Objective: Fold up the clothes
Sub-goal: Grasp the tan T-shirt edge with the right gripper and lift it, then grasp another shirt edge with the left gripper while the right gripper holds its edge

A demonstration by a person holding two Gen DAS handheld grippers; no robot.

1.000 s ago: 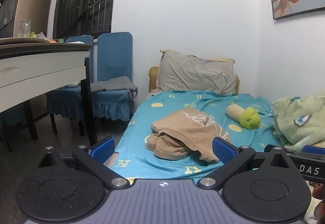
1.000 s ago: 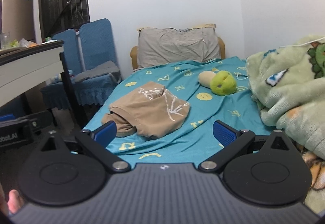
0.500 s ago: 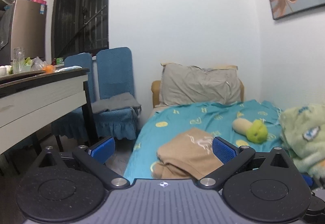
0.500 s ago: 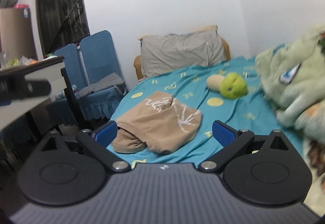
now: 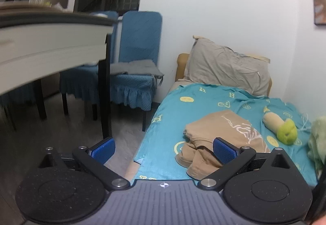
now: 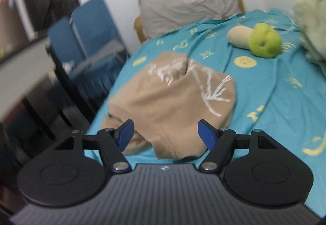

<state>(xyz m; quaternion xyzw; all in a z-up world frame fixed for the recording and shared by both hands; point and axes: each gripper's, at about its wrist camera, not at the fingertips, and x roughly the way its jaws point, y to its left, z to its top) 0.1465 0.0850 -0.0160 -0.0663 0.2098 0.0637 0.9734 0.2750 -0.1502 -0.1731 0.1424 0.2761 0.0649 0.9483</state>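
A tan garment (image 6: pixel 173 102) with a white print lies crumpled near the left edge of the teal bedsheet (image 6: pixel 264 90). My right gripper (image 6: pixel 166 134) hangs just over its near hem; its jaws are closing, the cloth lies in line between the blue pads, and I see no pad pressing on it. In the left wrist view the same tan garment (image 5: pixel 222 135) lies at right. My left gripper (image 5: pixel 163 148) stands open beside the bed's edge, its right pad in front of the garment and its left pad over the floor.
A grey pillow (image 6: pixel 187 4) leans at the bed's head. A green and beige plush toy (image 6: pixel 258 39) and a pale green blanket (image 6: pixel 311 21) lie at right. Left of the bed stand blue-covered chairs (image 5: pixel 136 57) and a white table (image 5: pixel 49 41) on black legs.
Both grippers have swung left and come nearer to the bed. The right one has dropped close over the tan garment and its jaws have narrowed. The left jaws stay wide.
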